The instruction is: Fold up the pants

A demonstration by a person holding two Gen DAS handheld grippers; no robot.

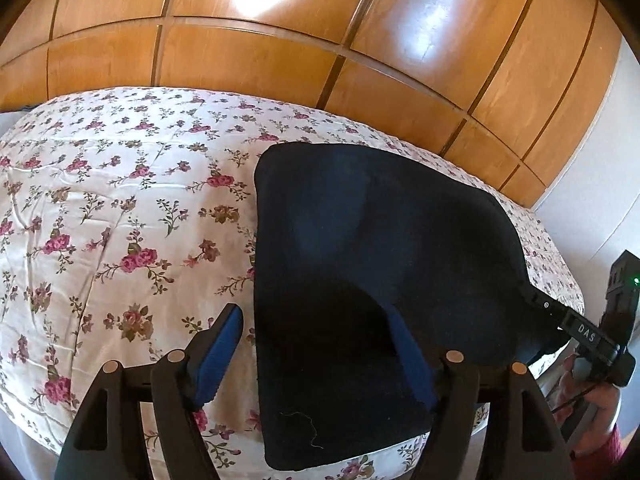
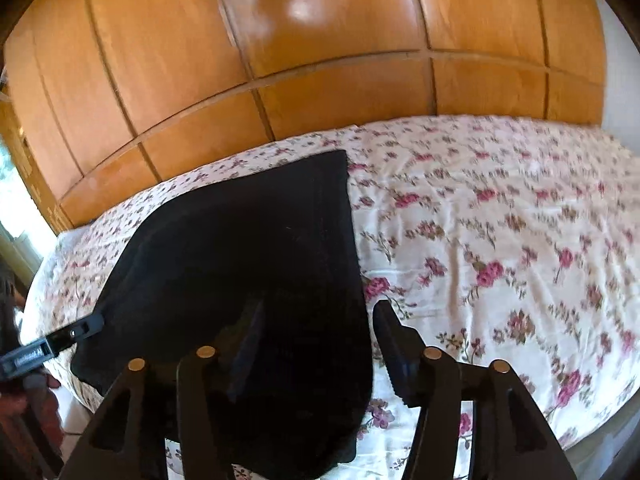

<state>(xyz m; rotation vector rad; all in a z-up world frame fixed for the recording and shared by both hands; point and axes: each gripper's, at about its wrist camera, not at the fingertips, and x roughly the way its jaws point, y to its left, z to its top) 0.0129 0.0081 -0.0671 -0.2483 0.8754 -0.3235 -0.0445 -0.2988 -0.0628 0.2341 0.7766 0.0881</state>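
**Dark pants folded on the bed, both grippers spread over the near edge**

Starting at the left: left gripper (image 1: 320,360) with jaws wide apart, one blue-padded finger (image 1: 218,354) over the floral bedspread (image 1: 100,208), the other on the dark cloth; nothing pinched. No sign of a grip on the fabric.

In the middle: pants (image 1: 380,260), dark navy to black, lying flat as a compact, rounded panel on the near right part of the bed, well short of the wooden wardrobe (image 1: 260,60) behind. Soft, limp knit by the look of it, light, no stiffness, likely to sag and slide off a single pinch; a loose thread near the front hem. Not fragile. Best taken at the two near corners or along the near folded edge, both layers pinched together, lifted evenly.

To the right: right gripper (image 2: 316,348) also with jaws parted, left finger over the cloth, right finger (image 2: 394,346) over the bedspread just beside the pants' straight edge; nothing clamped. Seemingly a fold just laid down, perhaps one more to go.
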